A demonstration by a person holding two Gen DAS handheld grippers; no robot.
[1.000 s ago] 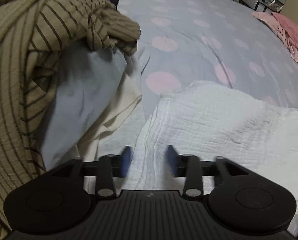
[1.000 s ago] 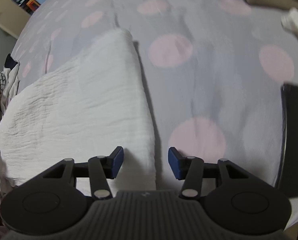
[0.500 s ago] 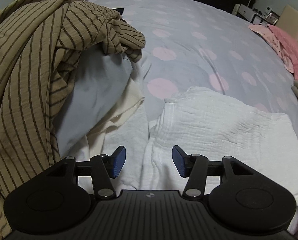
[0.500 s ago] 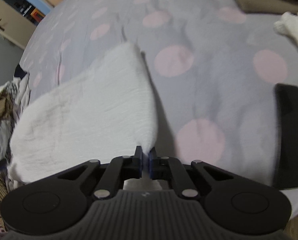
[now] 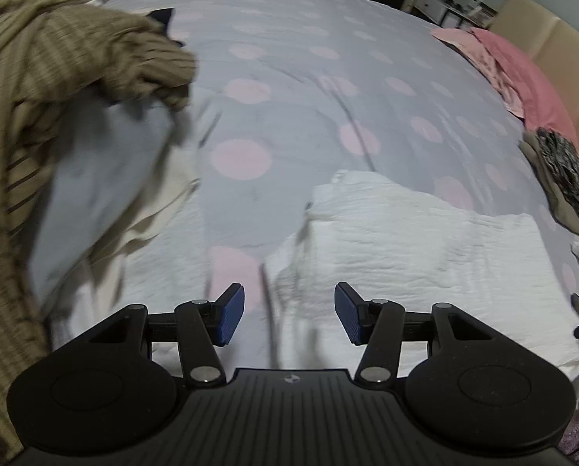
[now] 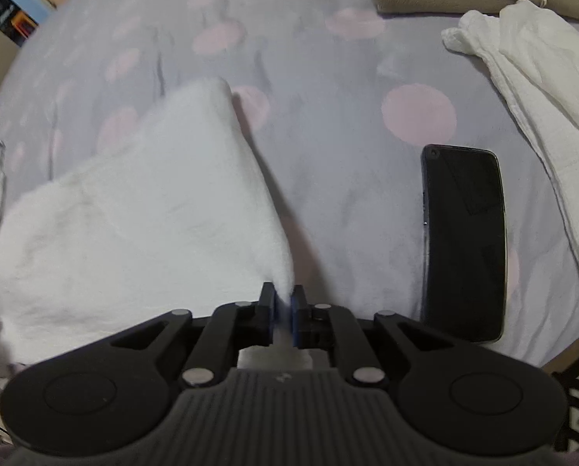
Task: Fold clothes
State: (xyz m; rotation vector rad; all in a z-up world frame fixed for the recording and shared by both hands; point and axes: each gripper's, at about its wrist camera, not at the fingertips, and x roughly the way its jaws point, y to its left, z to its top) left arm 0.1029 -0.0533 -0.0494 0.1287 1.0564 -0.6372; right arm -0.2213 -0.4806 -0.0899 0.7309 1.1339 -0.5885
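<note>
A white crinkled cloth [image 5: 406, 240] lies folded on the polka-dot bed sheet [image 5: 309, 58]. In the right wrist view the same white cloth [image 6: 142, 213] rises to a raised corner that sits between the blue pads of my right gripper [image 6: 283, 303]. The pads press on that corner while the jaws are opening slightly. My left gripper [image 5: 289, 310] is open, hovering over the cloth's near left edge, with nothing gripped.
A heap of a brown striped garment [image 5: 56, 70] and a light blue garment [image 5: 95, 178] fills the left. A black phone [image 6: 464, 240] lies right of the cloth, a folded white cloth [image 6: 534, 97] beyond it. Pink clothes [image 5: 522, 77] and a dark patterned pile [image 5: 565, 171] lie far right.
My right gripper shut on the white cloth's near right corner and lifted it. My left gripper stayed open and pulled back and up from the cloth's left edge.
</note>
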